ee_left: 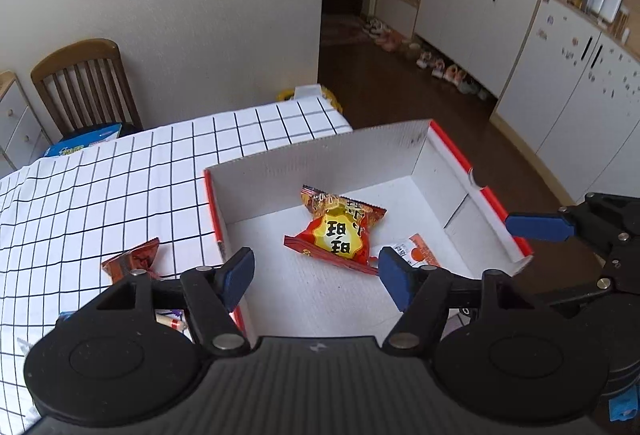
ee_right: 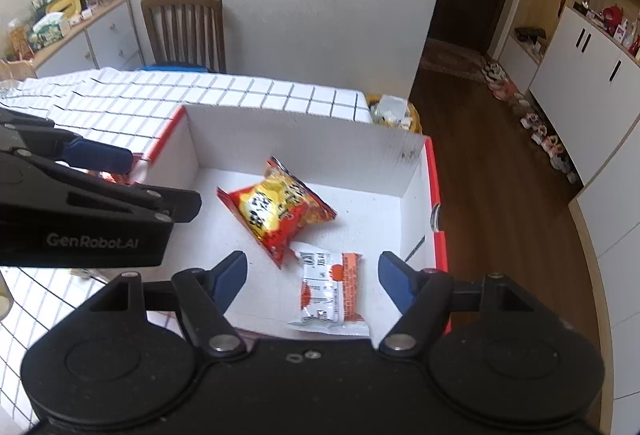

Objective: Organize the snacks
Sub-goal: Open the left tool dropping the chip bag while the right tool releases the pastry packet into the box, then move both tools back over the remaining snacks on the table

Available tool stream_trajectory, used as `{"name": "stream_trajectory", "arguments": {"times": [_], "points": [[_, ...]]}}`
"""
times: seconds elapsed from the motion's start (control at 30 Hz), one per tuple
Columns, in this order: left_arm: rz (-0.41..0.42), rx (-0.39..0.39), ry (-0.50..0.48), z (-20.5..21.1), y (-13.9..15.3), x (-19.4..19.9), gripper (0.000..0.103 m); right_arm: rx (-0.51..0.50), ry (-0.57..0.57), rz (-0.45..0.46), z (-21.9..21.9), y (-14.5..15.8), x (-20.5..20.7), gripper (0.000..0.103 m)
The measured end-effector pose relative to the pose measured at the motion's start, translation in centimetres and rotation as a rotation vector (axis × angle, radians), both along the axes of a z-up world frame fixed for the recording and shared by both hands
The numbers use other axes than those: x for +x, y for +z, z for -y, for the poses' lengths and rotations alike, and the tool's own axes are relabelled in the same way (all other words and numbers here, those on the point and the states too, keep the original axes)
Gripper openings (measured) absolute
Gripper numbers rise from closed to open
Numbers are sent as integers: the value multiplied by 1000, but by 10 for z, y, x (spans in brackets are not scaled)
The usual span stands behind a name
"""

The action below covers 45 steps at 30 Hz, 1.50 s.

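A white cardboard box point(ee_left: 320, 155) point(ee_right: 304, 139) with red outer sides stands on the gridded tablecloth. Inside lie a red-and-yellow snack bag point(ee_left: 340, 235) point(ee_right: 276, 213) and a white-and-orange packet point(ee_left: 418, 253) point(ee_right: 330, 291). My left gripper point(ee_left: 316, 277) hovers above the box's near left corner, open, nothing between its blue pads. My right gripper point(ee_right: 314, 281) hangs over the white-and-orange packet, open and clear of it. Each gripper shows in the other's view: the right point(ee_left: 560, 231), the left point(ee_right: 96, 163). A small brown-red packet point(ee_left: 132, 261) lies on the cloth left of the box.
Another wrapped snack point(ee_left: 172, 321) peeks out under my left gripper. A wooden chair point(ee_left: 86, 83) point(ee_right: 186, 27) stands at the table's far side, with a blue pack point(ee_left: 84, 145) at that edge. White cabinets point(ee_left: 560, 95) line the right; the floor drops beside the box.
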<state>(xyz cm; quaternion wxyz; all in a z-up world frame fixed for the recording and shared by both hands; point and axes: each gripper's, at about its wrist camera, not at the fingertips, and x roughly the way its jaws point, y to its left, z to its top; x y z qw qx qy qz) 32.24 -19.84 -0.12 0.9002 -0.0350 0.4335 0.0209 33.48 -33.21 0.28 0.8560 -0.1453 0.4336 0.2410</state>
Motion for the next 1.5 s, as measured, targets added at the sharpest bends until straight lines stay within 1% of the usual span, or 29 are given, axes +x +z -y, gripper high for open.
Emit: {"name": "stream_trajectory", "arguments": {"times": [0.2, 0.37, 0.43, 0.5, 0.57, 0.73, 0.77, 0.8, 0.93, 1.03, 1.1, 1.13, 1.17, 1.2, 1.23, 1.4, 1.5], "points": [[42, -17, 11, -10, 16, -27, 68, 45, 6, 31, 2, 17, -16, 74], [86, -44, 30, -25, 27, -52, 68, 100, 4, 47, 2, 33, -30, 78], [104, -45, 36, -31, 31, -63, 69, 117, 11, 57, 1, 38, -38, 80], [121, -48, 39, -38, 35, -74, 72, 129, 17, 70, -1, 43, -44, 81], [134, -51, 43, -47, 38, -85, 74, 142, 22, 80, -5, 47, -51, 82], [166, -61, 54, -70, 44, -112, 74, 181, 37, 108, -16, 58, -72, 84], [171, -58, 57, -74, 44, -116, 74, 187, 40, 119, -18, 60, -76, 88], [175, -55, 61, -79, 45, -121, 74, 195, 43, 130, -22, 62, -80, 90], [189, -46, 66, -99, 44, -140, 74, 216, 57, 151, -37, 68, -96, 92], [205, -32, 63, -115, 44, -156, 74, 240, 63, 159, -48, 69, -105, 94], [209, -37, 67, -126, 44, -165, 74, 262, 67, 158, -55, 69, -111, 95], [213, -41, 67, -132, 44, -170, 75, 272, 68, 156, -58, 68, -113, 102], [219, -41, 70, -138, 43, -175, 80, 284, 67, 156, -61, 68, -116, 103], [227, -39, 77, -143, 44, -180, 84, 292, 69, 155, -65, 67, -118, 103], [238, -37, 84, -149, 44, -186, 85, 300, 72, 156, -69, 67, -122, 103], [272, -9, 95, -179, 43, -207, 86, 328, 81, 157, -90, 63, -134, 103], [273, 2, 109, -199, 39, -217, 86, 336, 85, 156, -104, 59, -142, 103]]}}
